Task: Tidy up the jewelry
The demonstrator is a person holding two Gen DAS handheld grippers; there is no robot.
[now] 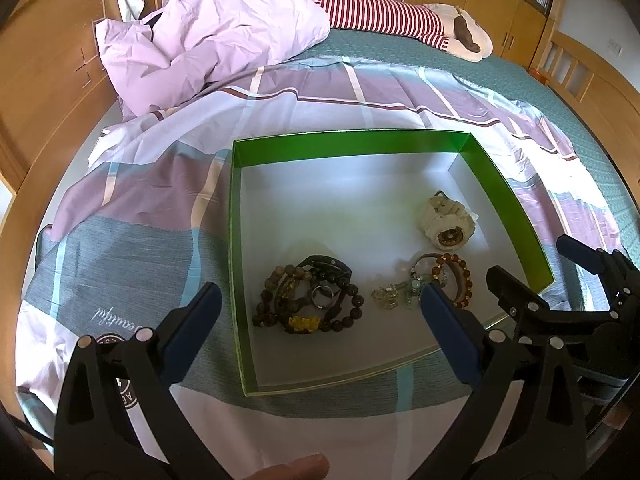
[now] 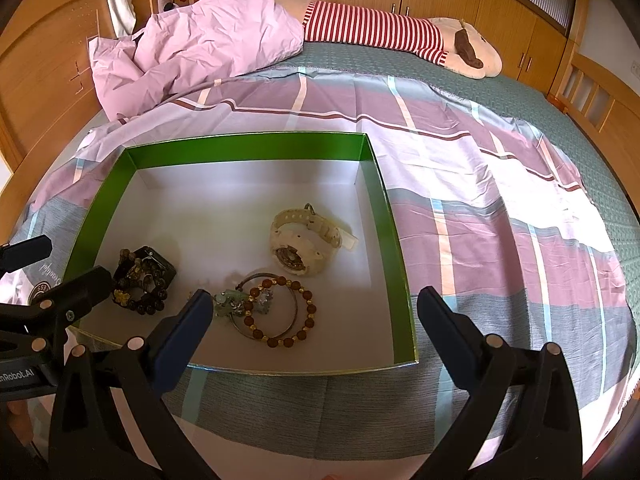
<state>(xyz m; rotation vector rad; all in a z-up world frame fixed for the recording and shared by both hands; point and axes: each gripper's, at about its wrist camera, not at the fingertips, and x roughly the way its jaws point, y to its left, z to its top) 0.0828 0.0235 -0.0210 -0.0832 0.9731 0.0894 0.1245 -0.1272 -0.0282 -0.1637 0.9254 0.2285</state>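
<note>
Both grippers are held wide open and empty, side by side, the left gripper (image 1: 320,304) filling the lower part of its own view and the right gripper (image 2: 316,308) likewise, each seen at the other's frame edge.

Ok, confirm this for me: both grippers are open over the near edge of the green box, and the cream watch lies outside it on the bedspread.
Only the watch's place is wrong. The cream watch lies inside the green box, on its white floor near the right wall, as the right wrist view shows. The left gripper and right gripper are both open at the near edge.
</note>
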